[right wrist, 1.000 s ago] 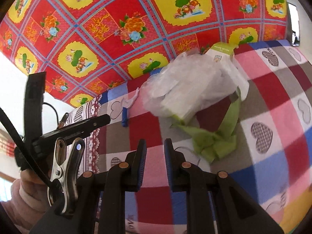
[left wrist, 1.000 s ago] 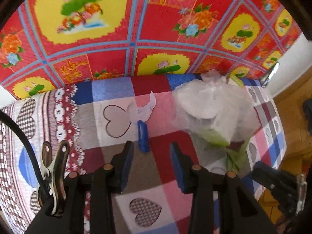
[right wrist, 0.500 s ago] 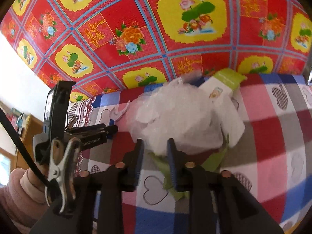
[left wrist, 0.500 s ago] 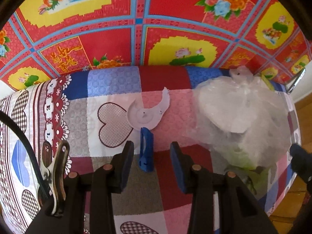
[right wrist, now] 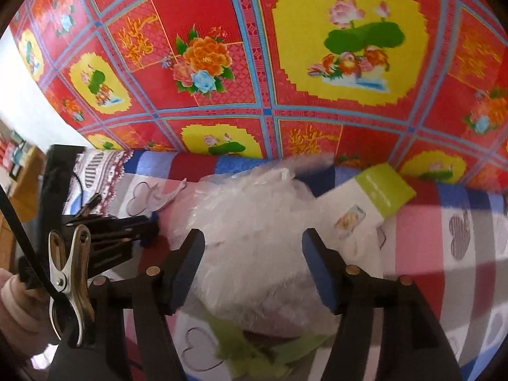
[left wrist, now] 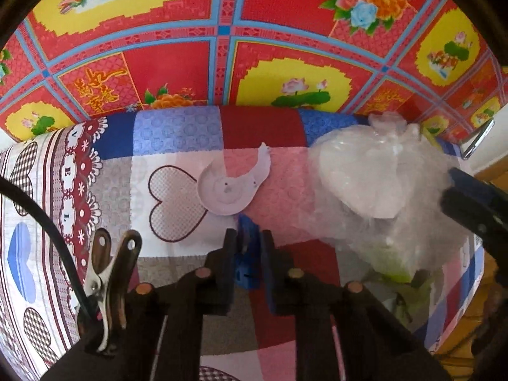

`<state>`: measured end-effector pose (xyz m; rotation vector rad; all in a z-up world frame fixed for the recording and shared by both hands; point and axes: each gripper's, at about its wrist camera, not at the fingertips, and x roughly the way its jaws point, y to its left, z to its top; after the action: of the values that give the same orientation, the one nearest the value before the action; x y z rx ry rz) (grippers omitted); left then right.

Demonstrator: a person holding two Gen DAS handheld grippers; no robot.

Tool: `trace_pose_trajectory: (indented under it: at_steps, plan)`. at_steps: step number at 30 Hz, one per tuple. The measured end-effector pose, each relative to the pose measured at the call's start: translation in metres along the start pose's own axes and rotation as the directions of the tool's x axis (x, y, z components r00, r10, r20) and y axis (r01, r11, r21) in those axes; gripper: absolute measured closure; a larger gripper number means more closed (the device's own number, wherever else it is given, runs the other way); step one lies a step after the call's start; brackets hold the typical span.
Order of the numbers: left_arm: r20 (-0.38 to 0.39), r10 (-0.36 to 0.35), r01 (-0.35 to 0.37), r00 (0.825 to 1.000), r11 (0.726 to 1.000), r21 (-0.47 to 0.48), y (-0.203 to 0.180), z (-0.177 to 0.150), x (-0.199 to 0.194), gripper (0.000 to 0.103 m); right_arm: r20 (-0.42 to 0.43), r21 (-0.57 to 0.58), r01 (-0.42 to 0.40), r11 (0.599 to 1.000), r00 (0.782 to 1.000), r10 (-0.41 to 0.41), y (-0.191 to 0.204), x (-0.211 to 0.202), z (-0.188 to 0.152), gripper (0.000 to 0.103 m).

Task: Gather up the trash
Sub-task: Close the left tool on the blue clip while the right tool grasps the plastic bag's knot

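Jaws: left gripper (left wrist: 247,254) is clamped on the blue clip (left wrist: 246,265); right gripper (right wrist: 252,270) is opening.
Clear bag (right wrist: 254,231), seemingly untouched between them, should be straddled squarely before closing.

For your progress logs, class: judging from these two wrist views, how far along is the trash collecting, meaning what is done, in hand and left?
Done: nothing visibly collected, and no bin shows. In hand: the left gripper is shut on the small blue piece; the right gripper is opening around the clear plastic bag, not pressing it. Left: the white plastic scrap, the green-and-white carton and the green scraps on the checked cloth.
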<state>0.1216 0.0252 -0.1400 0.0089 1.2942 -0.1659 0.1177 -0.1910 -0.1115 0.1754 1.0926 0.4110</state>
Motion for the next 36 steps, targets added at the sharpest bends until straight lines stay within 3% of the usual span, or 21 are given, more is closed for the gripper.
trace_pose_trajectory:
  at_steps: [10,13,20,25,26,32,36]
  plan:
    - [0.039,-0.016,0.019,0.999,0.997,-0.074,0.019,-0.014,-0.025,0.088,-0.004,-0.068,-0.033,0.997,0.999,0.033,-0.005,0.0,0.012,0.037]
    - [0.049,-0.017,0.022,0.999,0.995,-0.095,0.029,-0.014,-0.027,0.088,-0.011,-0.07,-0.051,0.996,0.999,0.051,-0.009,0.0,0.019,0.029]
    - [0.055,-0.01,0.017,0.998,0.991,-0.131,0.039,-0.024,-0.043,0.088,-0.104,-0.183,-0.019,0.983,0.995,0.0,0.003,0.033,0.021,0.029]
    - [0.055,-0.008,0.017,0.998,0.988,-0.157,0.043,-0.036,-0.05,0.088,-0.107,-0.277,0.04,0.96,0.992,-0.072,0.013,0.048,0.019,0.029]
    - [0.057,-0.008,0.016,0.998,0.987,-0.158,0.044,-0.037,-0.052,0.088,-0.107,-0.292,0.057,0.955,0.99,-0.092,0.016,0.051,0.019,0.032]
    - [0.074,-0.004,0.017,0.997,0.986,-0.166,0.048,-0.043,-0.063,0.088,-0.127,-0.237,0.048,0.97,0.989,-0.08,0.012,0.058,0.022,0.083]
    - [0.089,-0.003,0.019,0.996,0.985,-0.171,0.052,-0.046,-0.071,0.088,-0.112,-0.186,0.023,0.982,0.993,-0.044,0.009,0.052,0.023,0.094]
